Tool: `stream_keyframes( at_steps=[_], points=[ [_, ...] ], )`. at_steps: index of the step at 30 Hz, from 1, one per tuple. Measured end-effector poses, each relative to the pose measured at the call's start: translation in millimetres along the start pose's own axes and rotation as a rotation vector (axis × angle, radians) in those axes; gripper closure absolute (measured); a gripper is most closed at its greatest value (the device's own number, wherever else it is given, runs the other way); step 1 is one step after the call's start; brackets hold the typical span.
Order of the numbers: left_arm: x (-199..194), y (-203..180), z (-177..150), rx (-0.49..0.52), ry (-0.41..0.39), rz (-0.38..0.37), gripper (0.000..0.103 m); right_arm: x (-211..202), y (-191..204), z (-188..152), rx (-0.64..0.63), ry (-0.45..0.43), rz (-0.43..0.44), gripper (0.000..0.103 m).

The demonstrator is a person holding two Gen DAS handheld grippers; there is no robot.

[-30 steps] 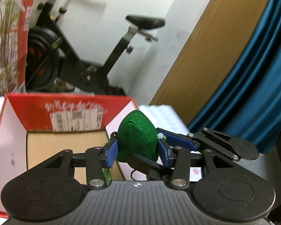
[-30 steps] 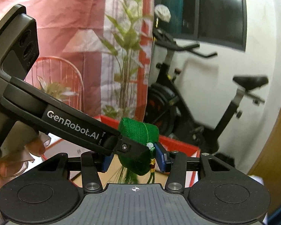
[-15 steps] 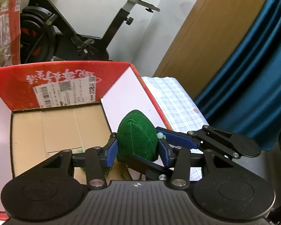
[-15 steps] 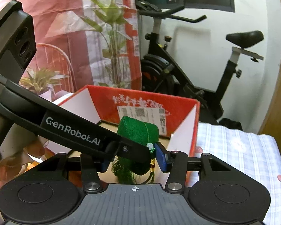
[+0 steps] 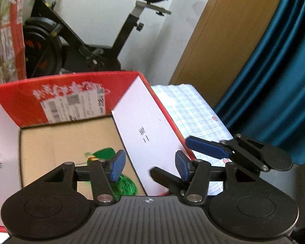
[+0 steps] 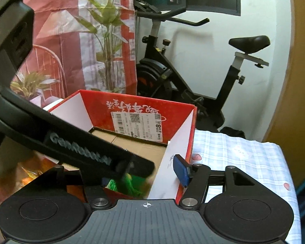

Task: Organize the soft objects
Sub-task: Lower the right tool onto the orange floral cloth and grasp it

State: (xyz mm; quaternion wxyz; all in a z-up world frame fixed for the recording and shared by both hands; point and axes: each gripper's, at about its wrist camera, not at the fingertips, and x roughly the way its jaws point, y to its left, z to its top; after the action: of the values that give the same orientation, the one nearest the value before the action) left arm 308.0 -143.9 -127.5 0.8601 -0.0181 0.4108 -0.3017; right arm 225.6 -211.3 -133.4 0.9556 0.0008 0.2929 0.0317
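Lying in red cardboard box (image 5: 130, 109): green tasselled pouch (image 5: 124, 185); both grippers' jaws just opened, holding nothing.

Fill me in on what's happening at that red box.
A person holds two handheld grippers over the open red cardboard box, which sits on a checked tablecloth. Both the left gripper and the right gripper have just been opening, and nothing is between their blue fingers. The green stuffed pouch with a tassel they were gripping together now lies blurred inside the box, below the left gripper.
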Motion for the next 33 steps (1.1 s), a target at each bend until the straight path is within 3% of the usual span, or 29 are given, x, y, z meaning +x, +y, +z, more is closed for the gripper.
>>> stream_keyframes(
  at_steps=[8, 17, 26, 33],
  points=[
    [-68.5, 26.8, -10.8, -0.01, -0.071, 0.061, 0.046, -25.5, 17.5, -6.5, 0.041, -0.027, 0.025, 0.046],
    [-126.9, 70.8, -54.7, -0.06, -0.101, 0.141, 0.046, -46.1, 56.2, -20.8, 0.053, -0.024, 0.084, 0.046],
    [-139.4, 111.4, -106.3, -0.198, -0.072, 0.161, 0.047, -45.8, 83.4, -50.4, 0.075, 0.043, 0.104, 0.046],
    [-145.9, 104.1, -126.1, -0.211, -0.12, 0.146, 0.047, -48.8, 86.5, -61.2, 0.064, 0.07, 0.099, 0.046]
  ],
)
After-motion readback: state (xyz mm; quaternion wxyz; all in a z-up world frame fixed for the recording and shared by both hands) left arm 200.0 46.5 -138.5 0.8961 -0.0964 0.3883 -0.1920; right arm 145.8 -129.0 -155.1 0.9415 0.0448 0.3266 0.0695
